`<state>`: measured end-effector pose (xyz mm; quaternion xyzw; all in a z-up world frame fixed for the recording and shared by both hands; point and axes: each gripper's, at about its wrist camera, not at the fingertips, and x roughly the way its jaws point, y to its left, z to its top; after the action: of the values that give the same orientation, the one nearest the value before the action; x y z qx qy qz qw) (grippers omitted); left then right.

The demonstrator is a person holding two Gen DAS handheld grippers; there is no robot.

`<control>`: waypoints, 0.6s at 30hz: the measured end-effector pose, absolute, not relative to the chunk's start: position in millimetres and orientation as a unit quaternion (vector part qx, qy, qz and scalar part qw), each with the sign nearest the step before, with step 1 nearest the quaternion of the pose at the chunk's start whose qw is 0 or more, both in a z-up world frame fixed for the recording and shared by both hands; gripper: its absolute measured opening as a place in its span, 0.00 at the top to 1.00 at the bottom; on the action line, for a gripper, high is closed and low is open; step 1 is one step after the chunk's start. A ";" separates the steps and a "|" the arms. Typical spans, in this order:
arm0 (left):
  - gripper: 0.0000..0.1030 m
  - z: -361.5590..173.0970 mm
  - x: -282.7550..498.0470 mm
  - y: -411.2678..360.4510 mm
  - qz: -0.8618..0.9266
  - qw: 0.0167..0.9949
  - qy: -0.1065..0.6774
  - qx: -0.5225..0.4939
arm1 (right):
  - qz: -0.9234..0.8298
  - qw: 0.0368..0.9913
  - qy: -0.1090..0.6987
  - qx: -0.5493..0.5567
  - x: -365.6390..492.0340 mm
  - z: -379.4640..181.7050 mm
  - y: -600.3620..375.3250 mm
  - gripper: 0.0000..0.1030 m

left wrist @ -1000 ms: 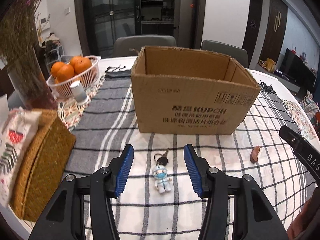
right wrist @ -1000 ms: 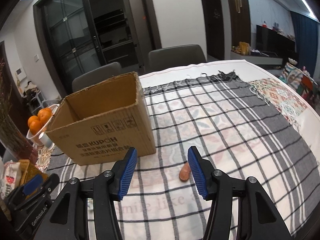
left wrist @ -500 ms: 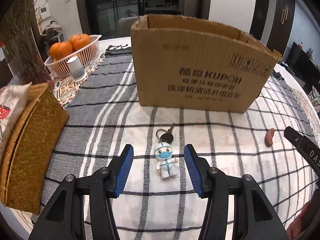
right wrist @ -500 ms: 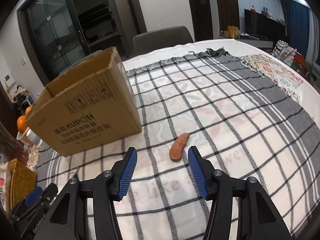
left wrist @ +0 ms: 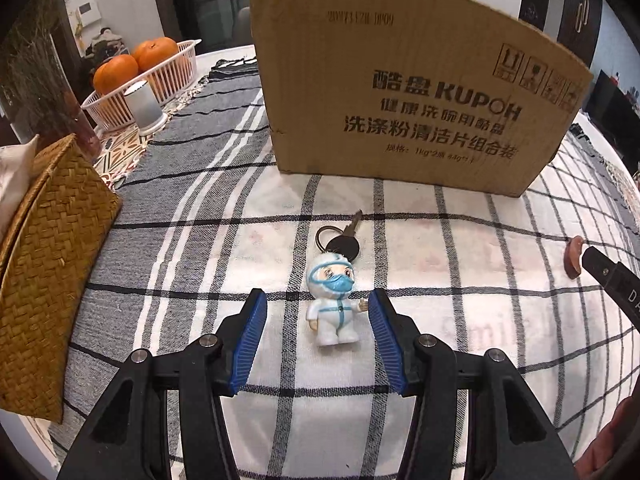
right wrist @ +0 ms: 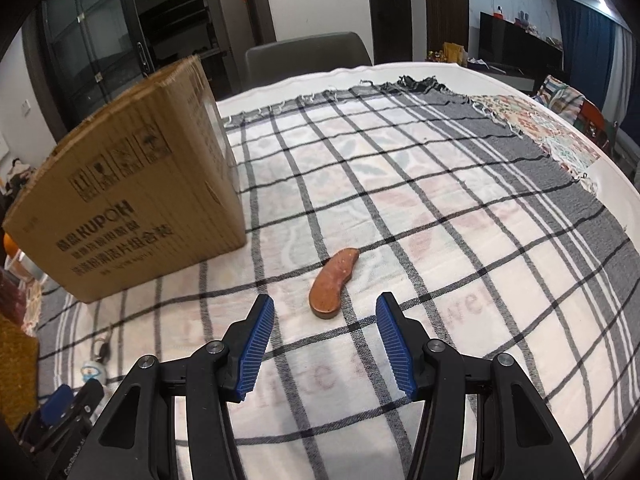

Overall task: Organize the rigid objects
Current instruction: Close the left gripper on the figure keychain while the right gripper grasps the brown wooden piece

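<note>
I see a keychain figurine (left wrist: 334, 304) lying on its back on the checked cloth: a small white-suited doll with blue goggles and a blue face mask, feet toward me. Its ring (left wrist: 325, 236) and black-headed key (left wrist: 347, 238) trail off from the head toward the cardboard box (left wrist: 408, 88), which stands upright just beyond, printed side facing me. To the right, well apart from the doll, a reddish-brown, bean-shaped flat piece (right wrist: 333, 284) lies on the cloth near the box's corner.
</note>
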<state>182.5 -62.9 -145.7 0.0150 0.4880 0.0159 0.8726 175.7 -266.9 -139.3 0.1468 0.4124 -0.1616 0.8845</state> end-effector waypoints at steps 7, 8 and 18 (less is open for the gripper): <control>0.50 -153.8 185.5 -62.1 0.020 0.871 0.491 0.021 | -0.160 0.877 0.429 0.143 187.5 -152.8 -268.1 0.47; 0.50 -154.7 186.5 -61.3 0.019 0.871 0.491 0.020 | -0.161 0.877 0.430 0.142 188.7 -154.0 -267.9 0.47; 0.50 -159.0 189.8 -57.1 0.003 0.873 0.487 0.006 | -0.167 0.878 0.427 0.136 194.7 -157.8 -263.8 0.47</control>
<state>189.8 -57.1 -159.0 0.0060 0.4869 0.0026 0.8734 194.7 -263.8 -157.8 0.1361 0.4273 -0.1674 0.8780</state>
